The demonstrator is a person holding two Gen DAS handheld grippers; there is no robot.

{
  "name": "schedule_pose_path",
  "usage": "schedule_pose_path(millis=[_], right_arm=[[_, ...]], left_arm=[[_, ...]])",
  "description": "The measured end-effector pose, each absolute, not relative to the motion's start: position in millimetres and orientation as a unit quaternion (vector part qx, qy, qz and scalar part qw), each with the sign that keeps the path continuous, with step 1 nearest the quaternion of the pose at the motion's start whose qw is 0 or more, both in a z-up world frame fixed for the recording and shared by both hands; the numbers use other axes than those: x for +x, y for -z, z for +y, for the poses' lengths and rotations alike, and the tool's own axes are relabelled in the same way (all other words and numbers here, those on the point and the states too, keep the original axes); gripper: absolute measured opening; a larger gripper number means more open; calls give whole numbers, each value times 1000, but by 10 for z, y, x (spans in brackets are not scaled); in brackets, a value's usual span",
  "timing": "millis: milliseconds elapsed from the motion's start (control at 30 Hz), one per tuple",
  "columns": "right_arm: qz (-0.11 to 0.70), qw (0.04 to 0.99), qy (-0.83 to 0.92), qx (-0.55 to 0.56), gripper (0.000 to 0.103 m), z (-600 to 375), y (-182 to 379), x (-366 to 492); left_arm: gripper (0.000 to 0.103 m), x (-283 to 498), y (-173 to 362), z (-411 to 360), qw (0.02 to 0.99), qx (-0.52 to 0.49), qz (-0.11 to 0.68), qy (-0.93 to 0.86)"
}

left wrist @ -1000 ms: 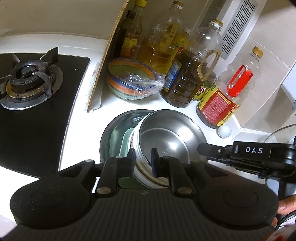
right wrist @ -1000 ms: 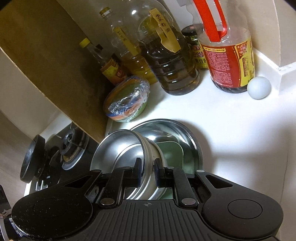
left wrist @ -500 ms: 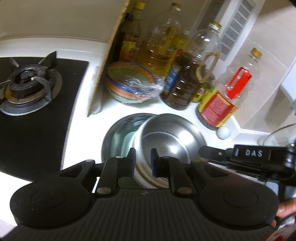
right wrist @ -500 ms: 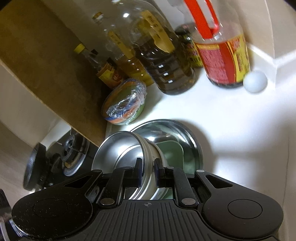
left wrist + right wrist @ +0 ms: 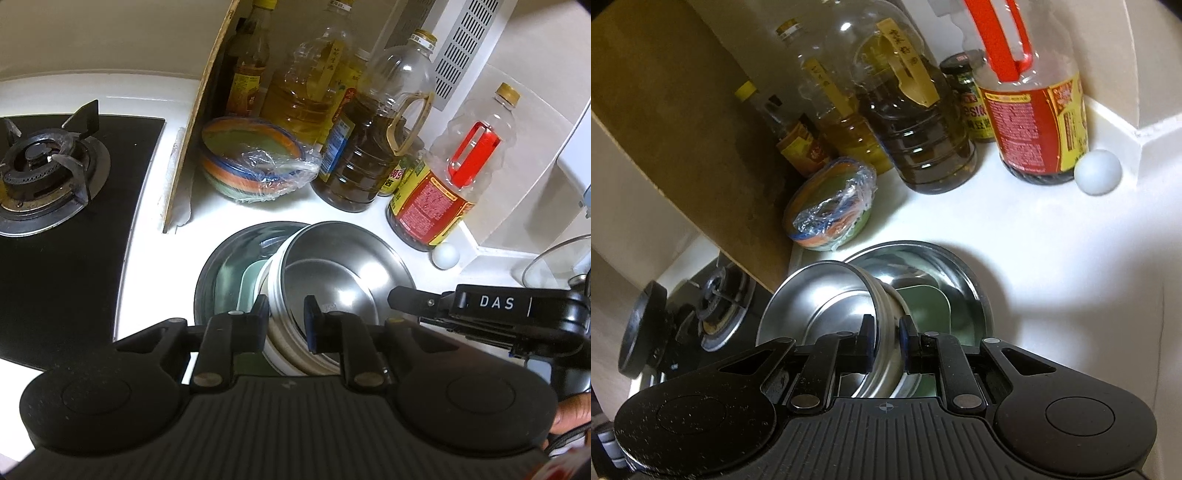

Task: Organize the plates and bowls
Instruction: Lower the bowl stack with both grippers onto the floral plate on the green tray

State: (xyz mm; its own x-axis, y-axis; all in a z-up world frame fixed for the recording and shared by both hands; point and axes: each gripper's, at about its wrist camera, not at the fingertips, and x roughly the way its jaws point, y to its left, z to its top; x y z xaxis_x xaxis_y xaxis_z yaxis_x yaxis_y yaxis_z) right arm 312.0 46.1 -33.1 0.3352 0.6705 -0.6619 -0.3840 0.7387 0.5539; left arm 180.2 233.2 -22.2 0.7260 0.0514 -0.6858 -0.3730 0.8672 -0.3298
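Little has moved since the earlier frames: the stack of steel dishes (image 5: 343, 273) sits tilted as before, with both tongs clamped on it. It leans inside the wide steel basin (image 5: 236, 254), over a pale green square plate (image 5: 925, 306) lying in that basin. The left tongs (image 5: 286, 315) pinch the stack's near rim, one finger outside and one inside. The right tongs (image 5: 886, 336) pinch the rim from the other side in the same way; their arm reaches in from the right in the left wrist view. The basin rests on the white surface (image 5: 1052, 258). Behind it stands a striped bowl covered in plastic wrap (image 5: 255, 158), then a row of oil bottles (image 5: 373, 147) and a red-handled bottle (image 5: 447, 181) with a white ball (image 5: 1097, 171) touching its base. A wooden board (image 5: 199, 122) separates them from the gas burner (image 5: 40, 166).
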Motion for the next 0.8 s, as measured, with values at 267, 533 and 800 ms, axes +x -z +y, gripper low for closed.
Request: schedule_pose_path(millis=[267,533,800], right_arm=[[483,801,-317,157,14,466,326,3135],[460,819,-312,144,18,478,297,3042],[413,838,-327,143,65,226,130,2757]], left_arm=[[17,1821,219,2349,904,-217,351,-108],[17,1787,175,2365,913,-195,343,-105],[31,1466,-29,2242,928,-157,317,-115]])
